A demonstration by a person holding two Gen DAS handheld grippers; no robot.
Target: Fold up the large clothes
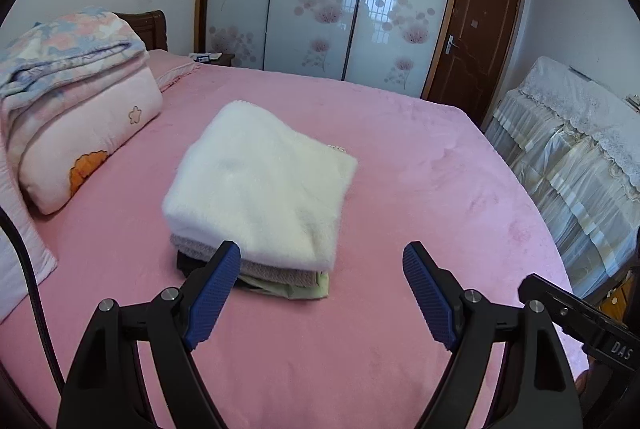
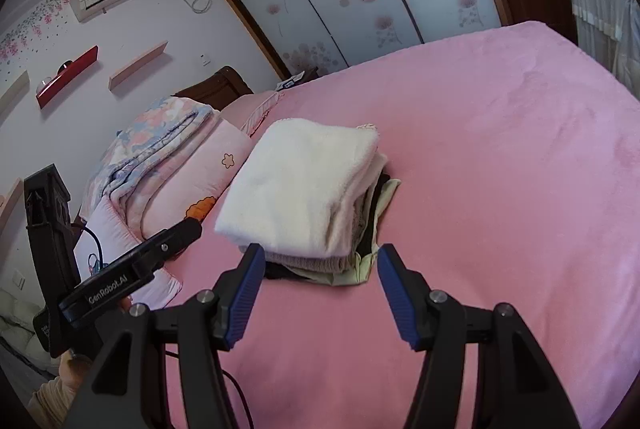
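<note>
Left gripper (image 1: 322, 257) spread wide, empty, low over pink bedspread (image 1: 420, 157). Right gripper (image 2: 320, 257) likewise spread, empty. White fleece garment (image 1: 256, 181) folded atop stack of folded clothes (image 2: 340, 265), mid-bed. Folding seemingly finished; square stack edges gently, avoid toppling.

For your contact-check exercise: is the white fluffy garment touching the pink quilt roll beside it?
Apart. The left wrist view shows bare pink bedsheet between the white garment and the quilt roll.
</note>
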